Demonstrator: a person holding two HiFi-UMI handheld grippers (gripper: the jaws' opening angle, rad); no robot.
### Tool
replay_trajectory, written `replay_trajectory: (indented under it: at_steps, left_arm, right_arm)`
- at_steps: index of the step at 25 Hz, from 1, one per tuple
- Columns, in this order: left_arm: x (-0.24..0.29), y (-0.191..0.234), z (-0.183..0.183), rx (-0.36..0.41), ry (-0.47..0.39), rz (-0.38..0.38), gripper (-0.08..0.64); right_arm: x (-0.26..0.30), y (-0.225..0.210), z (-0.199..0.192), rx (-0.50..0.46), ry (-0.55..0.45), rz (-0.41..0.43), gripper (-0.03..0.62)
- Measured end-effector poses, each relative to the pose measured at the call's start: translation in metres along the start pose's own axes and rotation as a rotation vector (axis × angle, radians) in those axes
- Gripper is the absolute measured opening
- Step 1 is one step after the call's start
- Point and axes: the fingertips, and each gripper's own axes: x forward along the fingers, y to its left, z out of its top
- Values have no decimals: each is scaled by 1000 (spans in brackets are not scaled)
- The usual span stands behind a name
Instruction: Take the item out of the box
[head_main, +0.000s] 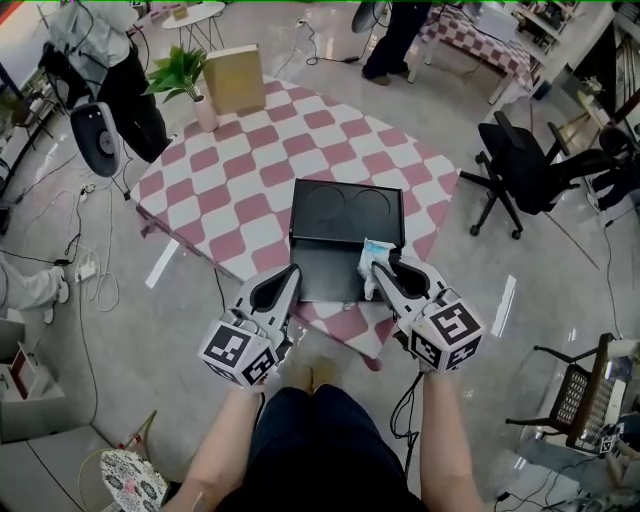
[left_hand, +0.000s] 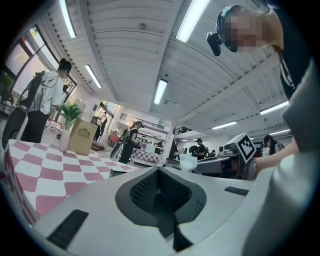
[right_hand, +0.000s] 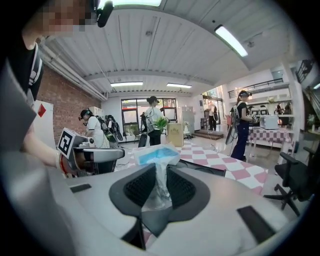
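Fingers (right_hand: 137, 189) of the right gripper (right_hand: 160, 187) pinch a clear packet (right_hand: 157, 155).

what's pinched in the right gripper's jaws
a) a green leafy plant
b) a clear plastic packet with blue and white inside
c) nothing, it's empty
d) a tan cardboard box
b: in the right gripper view, the right gripper has its jaws closed on the neck of a crinkled clear plastic packet with blue and white contents, and the head view shows it held at the edge of the open black box.
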Motion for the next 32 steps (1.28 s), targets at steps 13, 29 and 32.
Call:
replay_trajectory:
  at_steps: [13, 29, 32]
  left_arm:
    - [0, -2, 27, 33, -19, 2, 2]
    - [-1, -4, 47, 44, -42, 18, 2]
    - [-3, -4, 51, 49, -46, 24, 2]
  right_arm:
    - [-26, -6, 21, 11, -80, -62, 71]
    - [-48, -13, 39, 19, -162, -126, 71]
    - [-51, -12, 43, 17, -180, -128, 71]
